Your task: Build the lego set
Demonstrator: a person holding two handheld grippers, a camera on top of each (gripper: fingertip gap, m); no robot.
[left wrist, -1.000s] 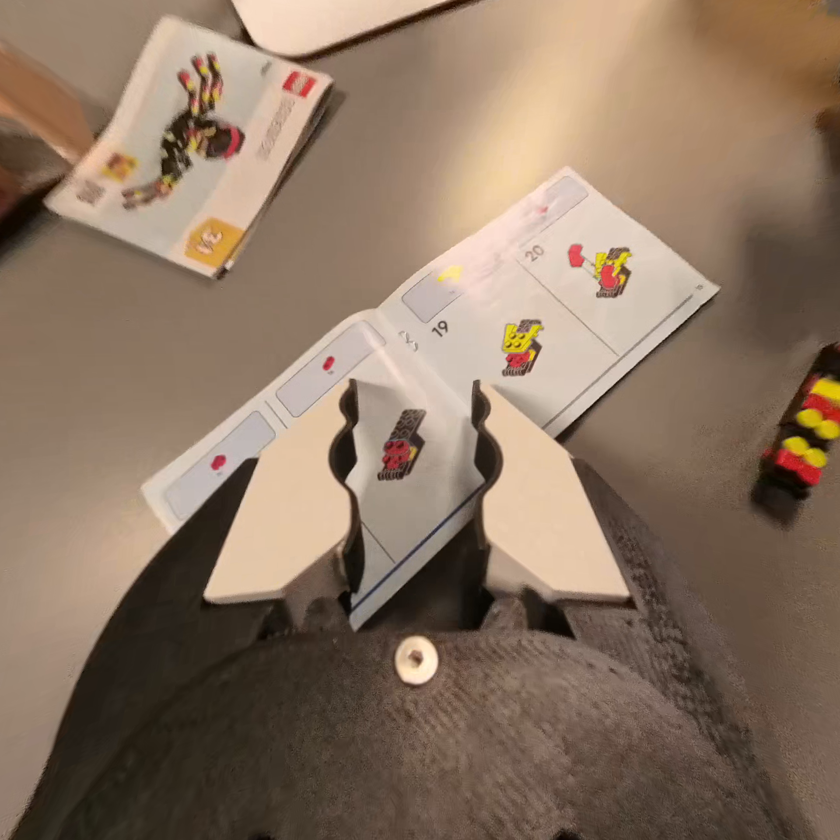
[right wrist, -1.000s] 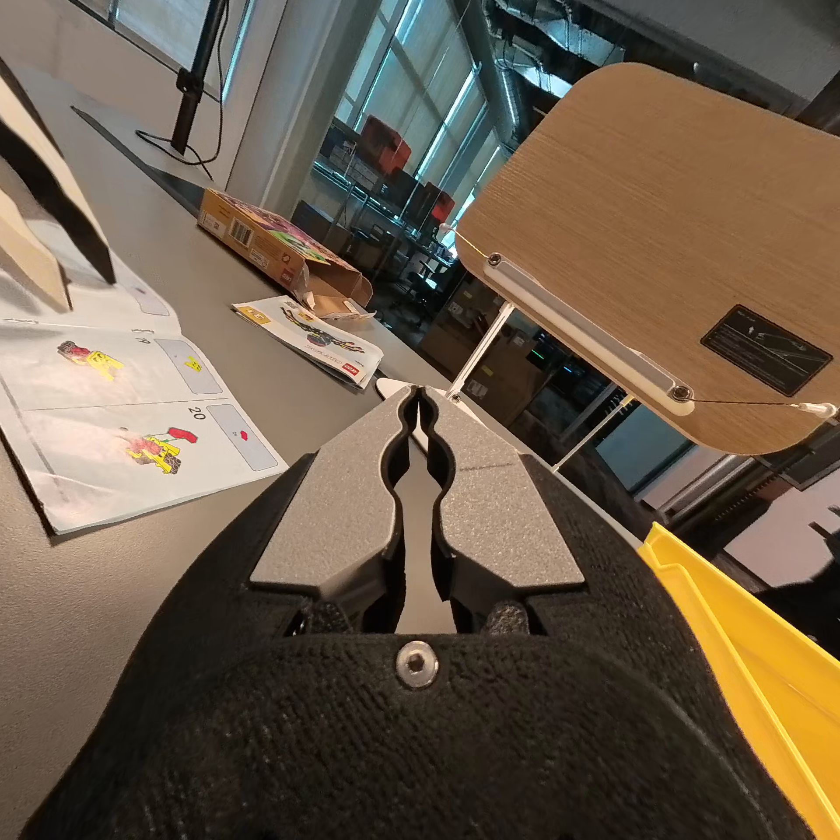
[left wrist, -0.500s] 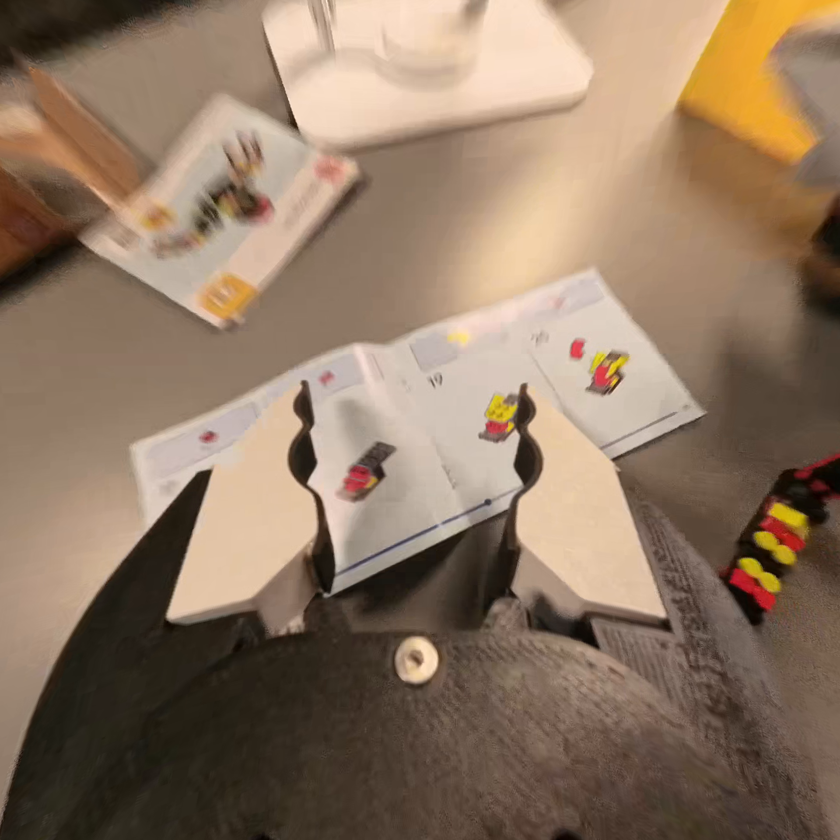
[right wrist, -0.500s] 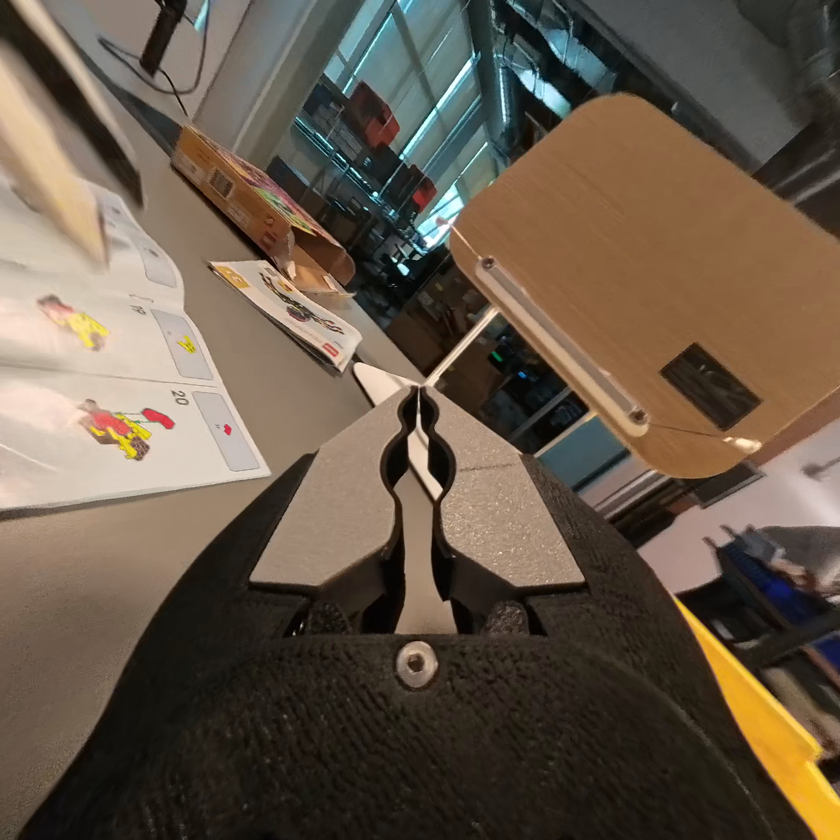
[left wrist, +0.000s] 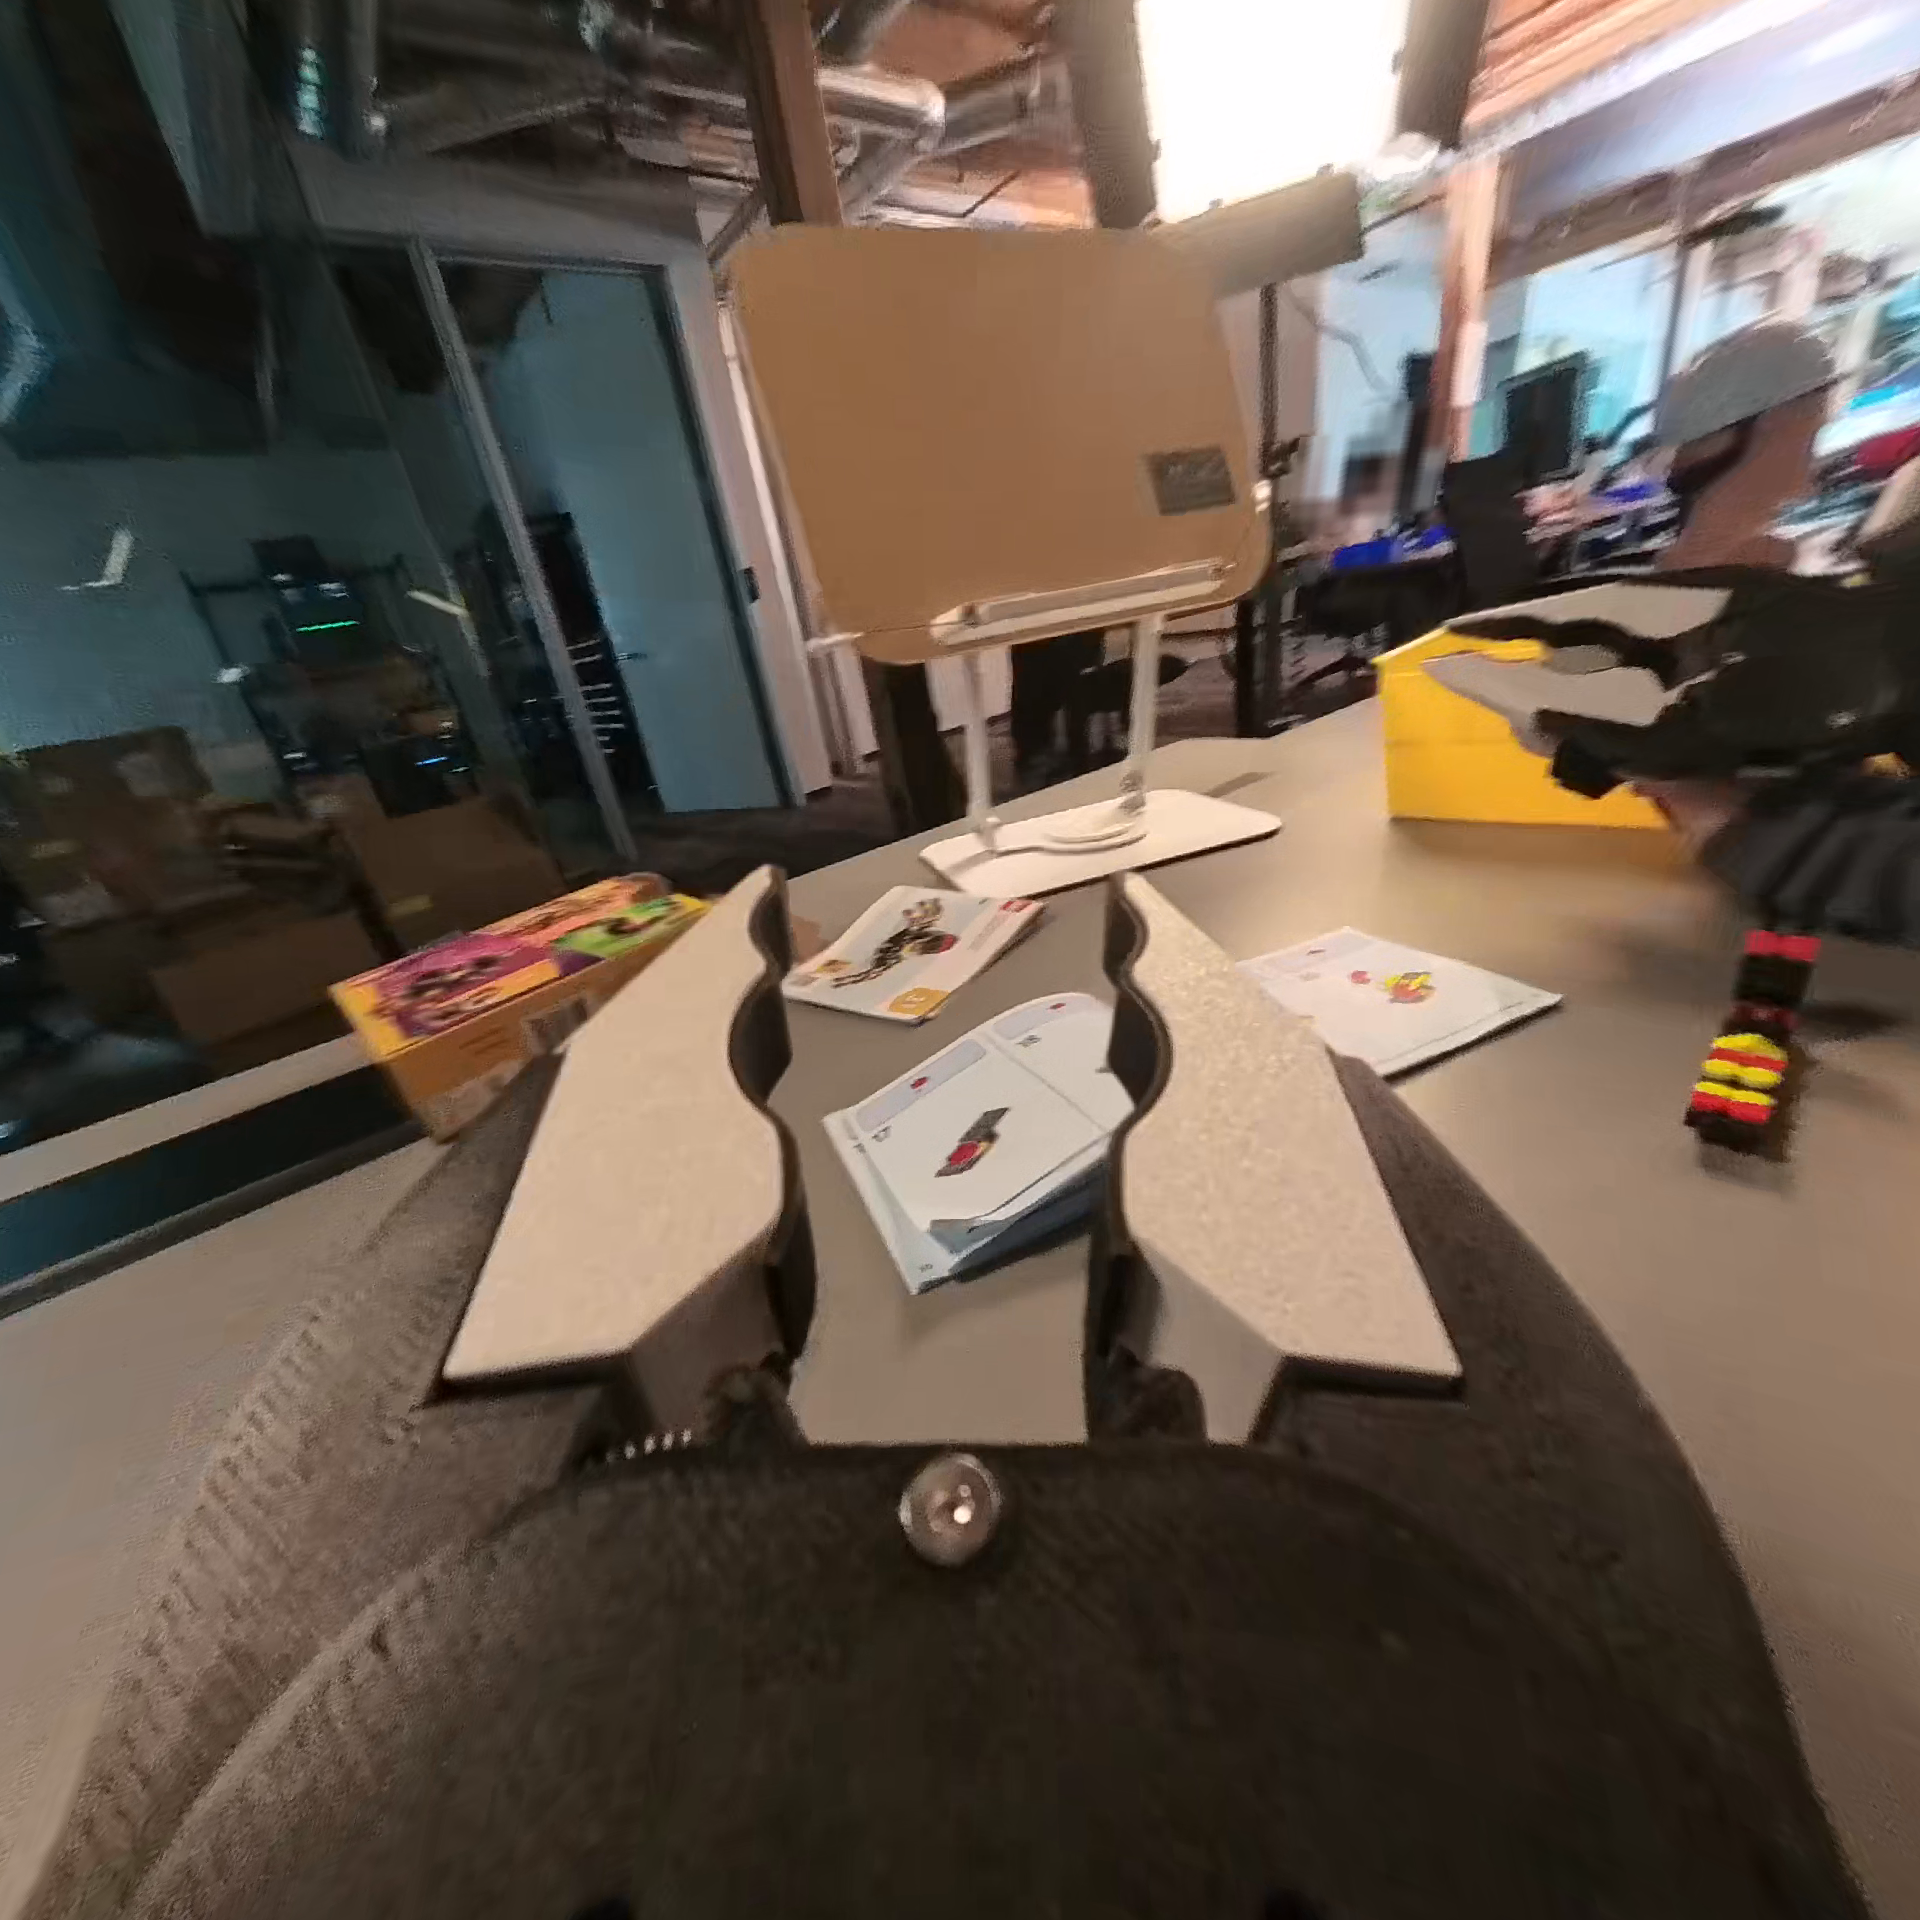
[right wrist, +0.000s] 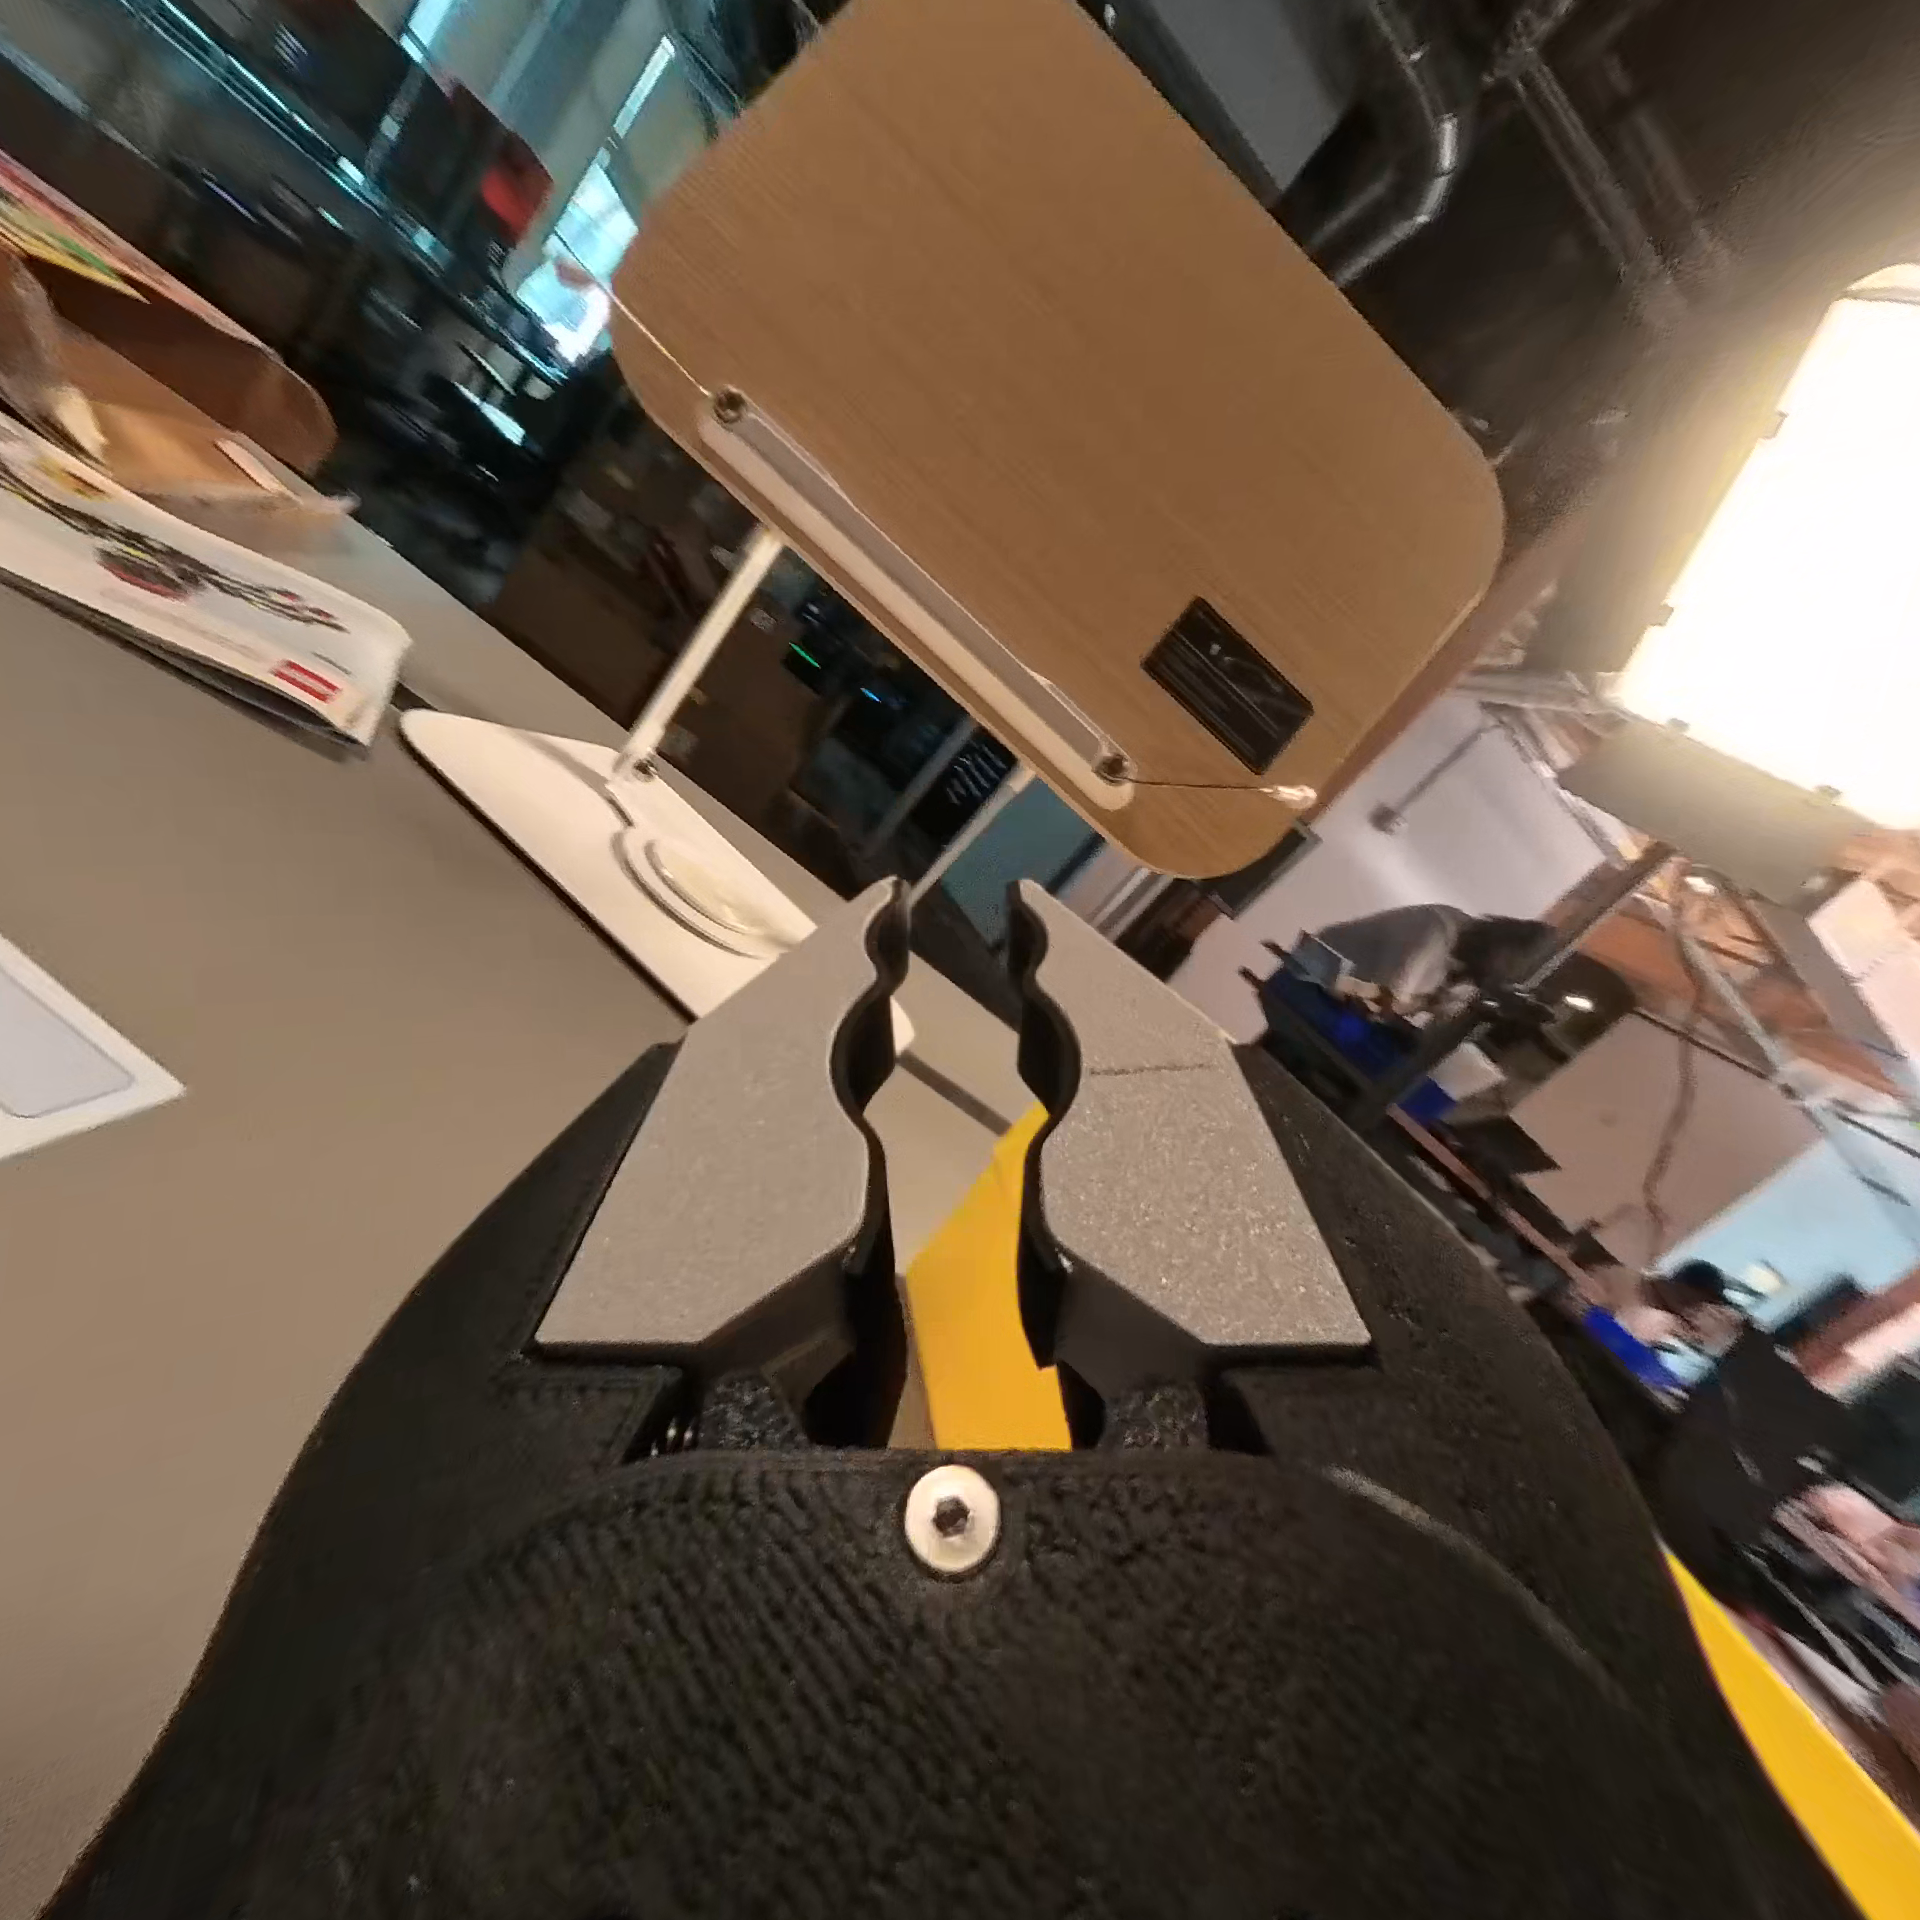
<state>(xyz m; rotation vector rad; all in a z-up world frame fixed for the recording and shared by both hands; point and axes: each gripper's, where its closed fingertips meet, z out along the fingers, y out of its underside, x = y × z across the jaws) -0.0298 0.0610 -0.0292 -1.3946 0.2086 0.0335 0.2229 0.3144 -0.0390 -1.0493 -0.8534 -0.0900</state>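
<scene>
On my left wrist camera, my left gripper (left wrist: pixel 940 914) has its jaws spread wide with nothing between them. Seen through the gap, an open instruction booklet (left wrist: pixel 977 1132) lies on the grey table (left wrist: pixel 1558 1299), its near page curling upward. Beyond it is a second, closed booklet (left wrist: pixel 914 951) with the finished model on its cover, and to the right a loose open sheet (left wrist: pixel 1397 992) lies flat. The partly built lego piece (left wrist: pixel 1751 1049), black with red and yellow studs, lies at the right edge of the table, well apart from my left gripper. A colourful box (left wrist: pixel 520 987) lies at the left, a wooden-faced book stand (left wrist: pixel 997 436) rises on a white base at the back, and a yellow bin (left wrist: pixel 1475 748) is at the far right. My right gripper (left wrist: pixel 1538 660) shows up in front of that bin, with nothing visible in it.

On my right wrist camera, my right gripper (right wrist: pixel 956 899) is parted a moderate way and holds nothing. It points toward the stand (right wrist: pixel 1039 416), with the yellow bin (right wrist: pixel 977 1299) just below and beyond the fingers. The closed booklet (right wrist: pixel 208 613) and the box (right wrist: pixel 135 384) lie to the left on the table (right wrist: pixel 260 987). The lego piece is out of this view.
</scene>
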